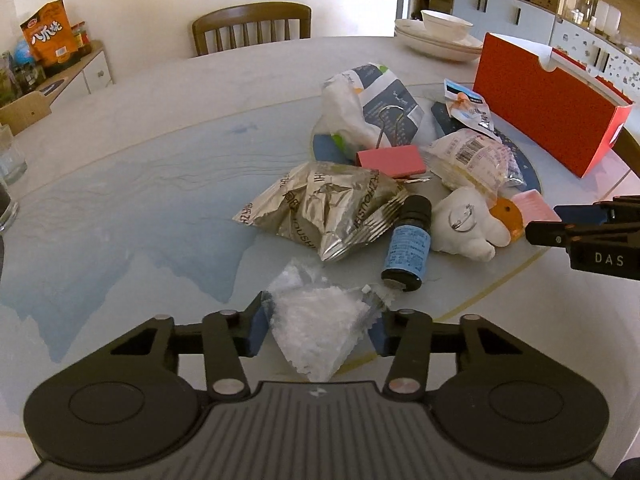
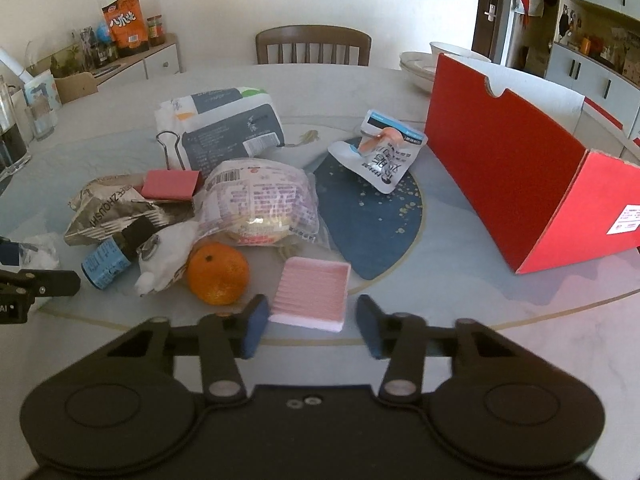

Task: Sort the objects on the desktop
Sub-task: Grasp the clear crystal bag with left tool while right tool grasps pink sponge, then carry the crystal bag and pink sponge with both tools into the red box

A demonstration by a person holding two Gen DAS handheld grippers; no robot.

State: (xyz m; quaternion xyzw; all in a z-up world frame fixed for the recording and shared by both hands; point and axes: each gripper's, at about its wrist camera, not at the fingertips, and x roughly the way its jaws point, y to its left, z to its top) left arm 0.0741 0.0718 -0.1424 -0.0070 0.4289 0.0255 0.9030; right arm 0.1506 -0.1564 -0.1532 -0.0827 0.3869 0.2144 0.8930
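A heap of small objects lies mid-table. In the left wrist view my left gripper point(image 1: 318, 330) is open with a clear plastic bag of white crystals point(image 1: 320, 326) between its fingers. Beyond it lie a blue-labelled dark bottle point(image 1: 407, 247), a silver foil packet point(image 1: 320, 208) and a white tooth-shaped toy point(image 1: 466, 224). In the right wrist view my right gripper point(image 2: 312, 326) is open around the near edge of a pink ribbed tray point(image 2: 312, 294). An orange point(image 2: 217, 274) sits just left of the tray. A red open box point(image 2: 516, 172) stands at the right.
A pink binder clip point(image 2: 172, 182), a wrapped bun packet point(image 2: 260, 204), a tissue pack point(image 2: 228, 124) and a white pouch point(image 2: 386, 156) lie in the heap. Stacked white bowls point(image 1: 440, 36) and a wooden chair point(image 2: 314, 46) are at the far side. Glasses point(image 2: 12, 140) stand at the left.
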